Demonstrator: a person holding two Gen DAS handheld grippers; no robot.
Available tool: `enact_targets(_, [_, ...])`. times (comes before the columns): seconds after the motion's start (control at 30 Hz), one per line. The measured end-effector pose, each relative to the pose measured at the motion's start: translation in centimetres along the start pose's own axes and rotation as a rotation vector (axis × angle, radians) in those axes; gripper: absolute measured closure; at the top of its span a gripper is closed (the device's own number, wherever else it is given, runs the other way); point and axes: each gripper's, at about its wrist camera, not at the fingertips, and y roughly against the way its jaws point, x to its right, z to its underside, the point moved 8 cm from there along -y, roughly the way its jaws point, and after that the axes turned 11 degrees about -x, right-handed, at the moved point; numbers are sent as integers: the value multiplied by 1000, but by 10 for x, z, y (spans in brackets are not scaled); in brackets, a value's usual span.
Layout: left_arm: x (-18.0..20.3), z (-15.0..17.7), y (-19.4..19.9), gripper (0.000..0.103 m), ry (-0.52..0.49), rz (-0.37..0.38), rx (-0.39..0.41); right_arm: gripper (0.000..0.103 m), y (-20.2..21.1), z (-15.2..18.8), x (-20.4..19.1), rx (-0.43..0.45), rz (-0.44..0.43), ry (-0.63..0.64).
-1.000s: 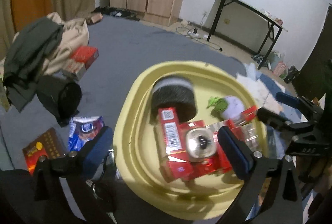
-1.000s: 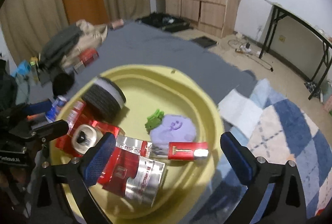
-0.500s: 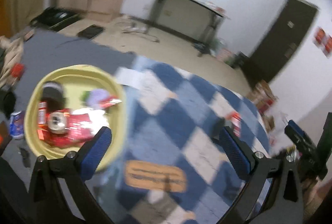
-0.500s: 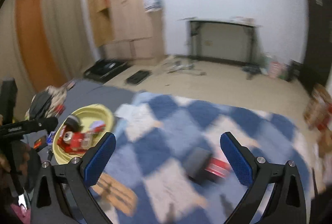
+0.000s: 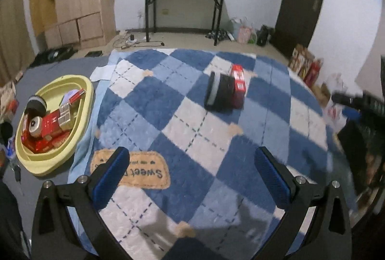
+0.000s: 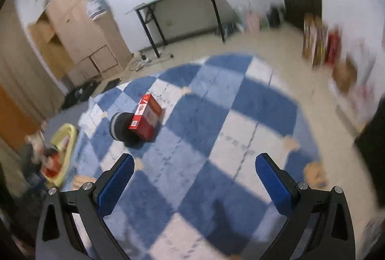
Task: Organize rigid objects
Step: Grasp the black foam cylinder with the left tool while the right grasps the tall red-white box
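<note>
Both hand-held grippers left basin (image 5: 89,101), empty, spread | red box (image 5: 238,85) lengthwise toward wall

Dim indoor light, soft shadows; fisheye bending and dark corners; heavy motion blur throughout the right wrist view.

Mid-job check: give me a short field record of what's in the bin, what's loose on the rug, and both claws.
bin: yellow oval plastic tub, beside the rug's edge, holding red boxes and a black roll
loose on rug: black cylindrical roll touching a red cardboard box, on the blue-and-white checked rug
left claw: open, empty, above the rug
right claw: open, empty
</note>
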Motion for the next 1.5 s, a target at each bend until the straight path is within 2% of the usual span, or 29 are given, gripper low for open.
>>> enact_targets(0.07, [3,3,-6,0,7,12,-19,0,-5,2,2,0,89,42])
enact_targets(0.13, [7,5,-12,0,25,33,-35,0,-10,-2,9,-15,105,57])
enact_targets(0.3, [16,-3,-26,0,-6,49,-22,0,-23,-19,-6,-48,66,47])
enact_targets(0.37, [21,-12,-38,0,-31,51,-25,0,-36,-30,-16,-104,-32,-1])
enact_targets(0.4, [25,-18,-45,0,-60,55,-24,0,-43,-38,-22,-112,-50,4])
enact_targets(0.53, [35,-42,-67,0,-158,65,-13,0,-57,-84,-52,-86,-2,74])
enact_targets(0.7, [36,-69,-98,0,-189,120,-20,3,-121,-132,-66,-190,0,20])
enact_targets(0.83, [44,-81,-123,2,-244,130,-35,15,-174,-152,-70,-264,19,30])
enact_targets(0.87, [47,-84,-128,2,-253,137,-36,18,-186,-154,-73,-275,15,44])
enact_targets(0.93, [50,-87,-136,4,-271,132,-31,29,-208,-153,-76,-294,15,60])
enact_targets(1.07, [60,-89,-150,7,-336,139,-24,40,-243,-152,-75,-323,10,78])
enact_targets(1.2, [70,-90,-157,28,-393,150,-36,59,-259,-148,-80,-314,-31,117])
enact_targets(1.23, [71,-91,-157,32,-401,153,-34,67,-261,-147,-80,-316,-43,125])
enact_targets(1.3, [72,-93,-155,38,-396,162,-27,70,-262,-146,-78,-304,-51,132])
enact_targets(1.33, [71,-93,-154,45,-390,167,-24,73,-261,-146,-76,-293,-50,132])
enact_targets(1.37, [70,-95,-153,47,-385,162,-17,73,-261,-147,-73,-283,-53,129])
enact_targets(1.4, [69,-97,-152,47,-376,164,-16,77,-259,-148,-72,-278,-65,124])
enact_targets(1.5, [66,-101,-144,48,-342,175,-1,78,-250,-145,-73,-277,-82,136])
